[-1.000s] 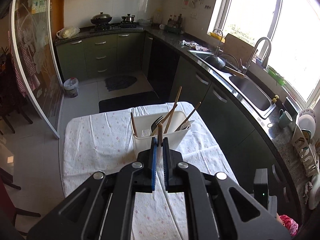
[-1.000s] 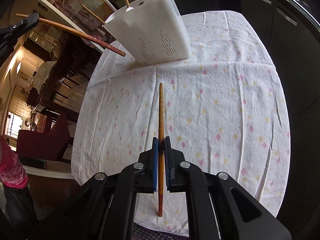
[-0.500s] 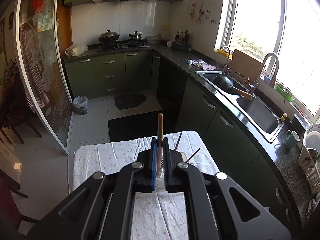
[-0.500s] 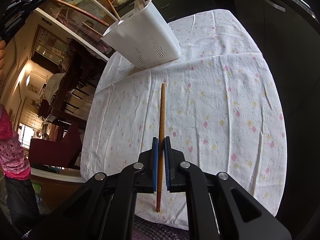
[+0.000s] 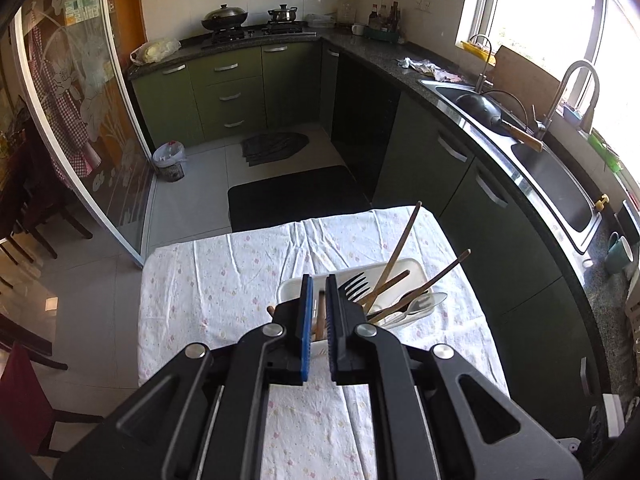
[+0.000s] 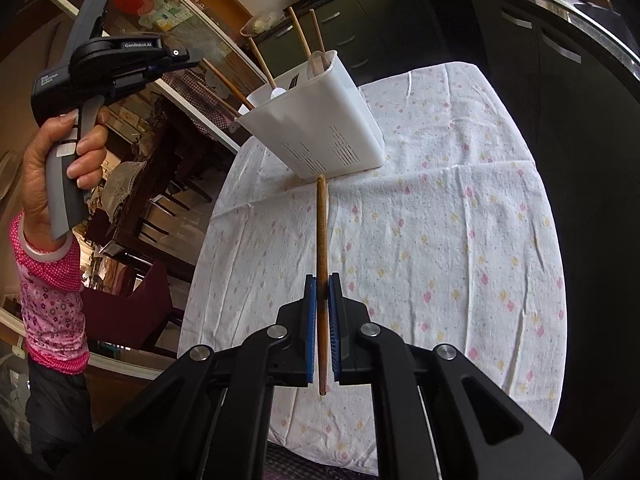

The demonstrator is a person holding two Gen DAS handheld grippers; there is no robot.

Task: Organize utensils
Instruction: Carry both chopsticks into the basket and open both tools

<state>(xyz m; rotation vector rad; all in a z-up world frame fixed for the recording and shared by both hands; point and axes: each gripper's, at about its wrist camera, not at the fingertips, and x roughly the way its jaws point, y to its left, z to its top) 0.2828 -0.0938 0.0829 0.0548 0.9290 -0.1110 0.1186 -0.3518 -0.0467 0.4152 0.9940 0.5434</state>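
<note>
A white utensil caddy [image 6: 320,136] stands on the table with the flowered cloth [image 6: 460,240]. It holds several wooden chopsticks [image 5: 394,260], a black fork [image 5: 354,282] and spoons [image 5: 424,302]. My left gripper [image 5: 316,312] hovers just above the caddy [image 5: 404,266], its jaws a little apart with a brown chopstick [image 5: 319,320] showing in the gap below. It shows in the right wrist view [image 6: 120,64], held in a hand at the upper left. My right gripper [image 6: 322,308] is shut on a brown wooden chopstick [image 6: 321,232] that points at the caddy's base.
The table's far edge meets a black floor mat [image 5: 296,196]. Green cabinets and a counter with a sink [image 5: 548,172] run along the right. A glass sliding door [image 5: 80,120] and dark chairs [image 6: 132,300] stand to the left.
My left gripper has come down over the caddy and its jaws have parted; the chopstick it held now sits lower between them. My right gripper has moved closer to the caddy with its chopstick.
</note>
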